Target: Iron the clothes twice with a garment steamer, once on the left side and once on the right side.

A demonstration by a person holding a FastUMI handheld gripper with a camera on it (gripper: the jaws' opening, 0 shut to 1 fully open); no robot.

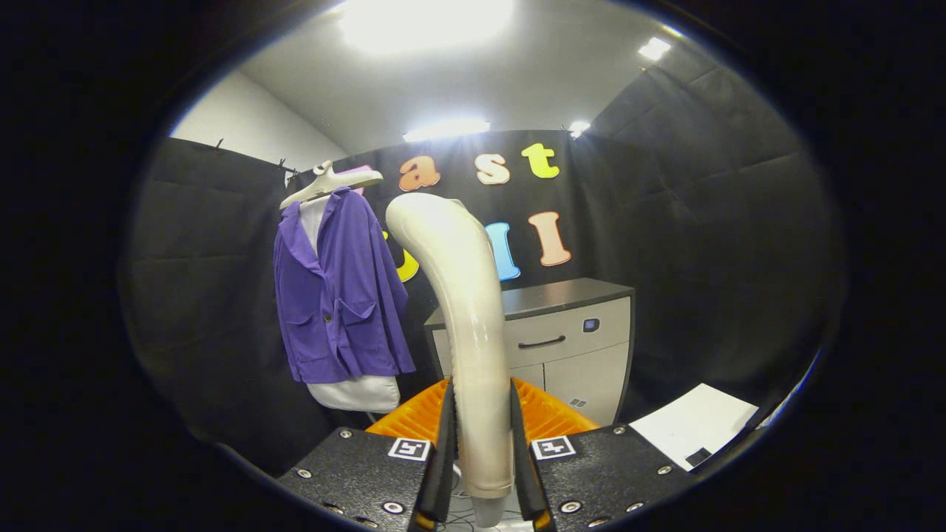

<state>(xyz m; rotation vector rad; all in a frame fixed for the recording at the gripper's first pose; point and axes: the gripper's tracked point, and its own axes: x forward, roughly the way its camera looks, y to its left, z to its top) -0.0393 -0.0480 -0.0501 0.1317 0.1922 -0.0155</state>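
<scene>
Gripper-mounted fisheye, facing forward along jaws

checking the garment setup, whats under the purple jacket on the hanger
A white garment hangs under the purple jacket, showing at the collar and below the hem; its middle is covered. The gripper is shut on the steamer, apart from the clothes.

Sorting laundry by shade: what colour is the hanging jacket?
Purple jacket, clearest in the gripper view.

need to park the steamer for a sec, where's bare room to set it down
The dark cabinet top beyond the jaws looks bare. The gripper is shut on the steamer. It is crowded by the purple jacket on its hanger.
</scene>
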